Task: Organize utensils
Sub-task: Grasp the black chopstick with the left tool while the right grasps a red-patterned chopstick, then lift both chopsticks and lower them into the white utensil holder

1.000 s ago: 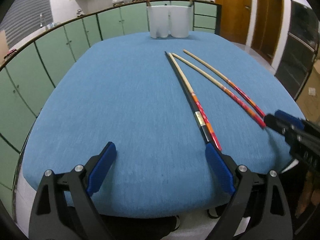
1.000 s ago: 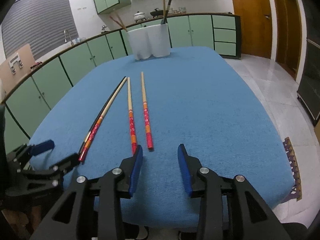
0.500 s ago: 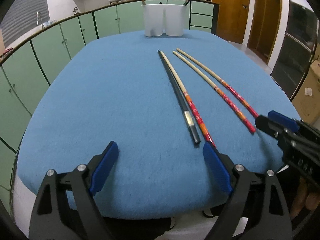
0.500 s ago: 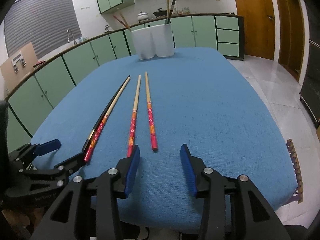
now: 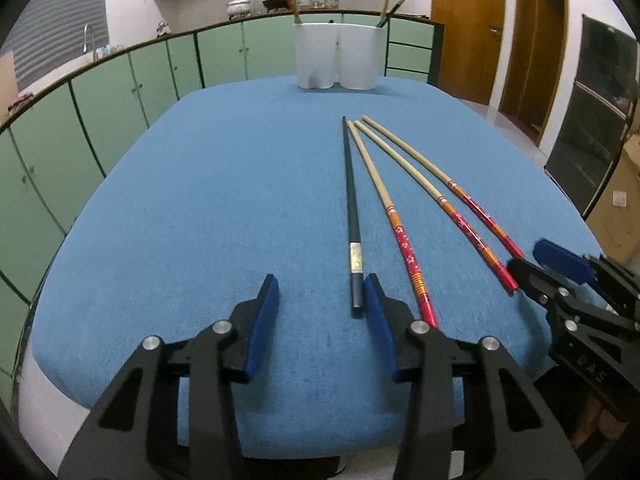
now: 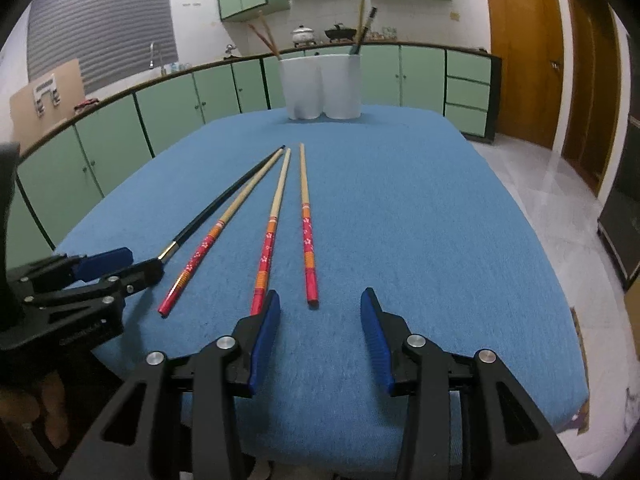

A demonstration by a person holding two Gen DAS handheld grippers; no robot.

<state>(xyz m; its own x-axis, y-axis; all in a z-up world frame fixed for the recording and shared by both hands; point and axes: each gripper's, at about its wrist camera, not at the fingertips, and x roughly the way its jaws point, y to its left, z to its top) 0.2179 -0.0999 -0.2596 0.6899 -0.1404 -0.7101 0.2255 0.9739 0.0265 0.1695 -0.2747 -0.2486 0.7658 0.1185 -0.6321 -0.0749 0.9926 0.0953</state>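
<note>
Four chopsticks fanned on blue table (image 5: 200, 208): one black chopstick (image 5: 351, 208) with a metal band, three bamboo chopsticks (image 6: 272, 216) with red floral ends. Left gripper (image 5: 320, 300) fingers partly open, empty; black butt end just inside its right finger. Right gripper (image 6: 318, 312) fingers partly open, empty; rightmost bamboo end lies between them.

Left gripper (image 5: 322, 296), jaws apart, hovers at the butt of a black chopstick (image 5: 352, 216) beside three red-handled chopsticks (image 5: 404, 236) on a blue-covered table (image 5: 200, 200).
</note>
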